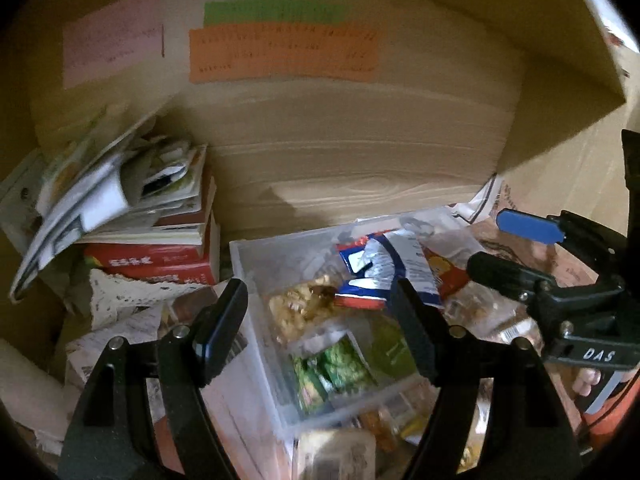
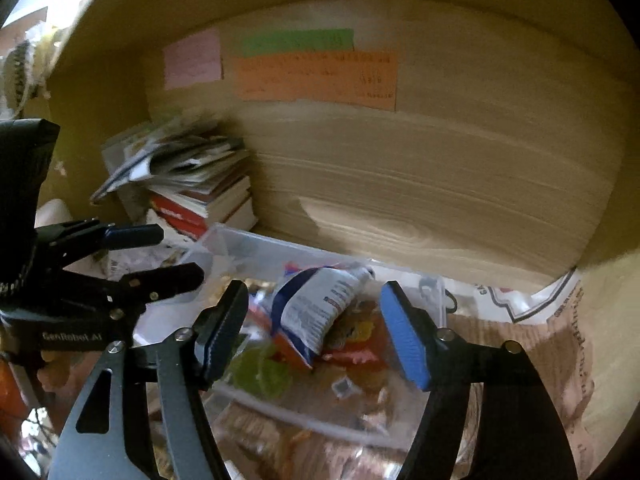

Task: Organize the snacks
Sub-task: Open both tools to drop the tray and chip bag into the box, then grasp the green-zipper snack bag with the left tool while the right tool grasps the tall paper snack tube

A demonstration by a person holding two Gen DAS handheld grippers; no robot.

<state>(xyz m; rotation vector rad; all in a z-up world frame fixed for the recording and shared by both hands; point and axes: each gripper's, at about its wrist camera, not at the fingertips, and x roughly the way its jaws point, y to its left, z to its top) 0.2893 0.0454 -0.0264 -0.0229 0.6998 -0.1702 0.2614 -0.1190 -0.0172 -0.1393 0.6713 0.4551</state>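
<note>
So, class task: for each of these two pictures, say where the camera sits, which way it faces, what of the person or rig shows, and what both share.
Left wrist: on the left gripper, looking forward and down into the clear plastic bin of snacks; its own open fingers show, with the right gripper and fingertips of a hand at right.
Right wrist: on the right gripper, facing down at the blue-and-white snack packet in the bin; own open fingers, left gripper at left.
Shared: bin, packet, stack of books, coloured notes.

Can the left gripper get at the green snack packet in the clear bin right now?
Probably yes. The left gripper hangs open just above the clear bin, which has no lid, and the green snack packet lies uncovered near the front wall. The blue-and-white packet sits further back.
</note>
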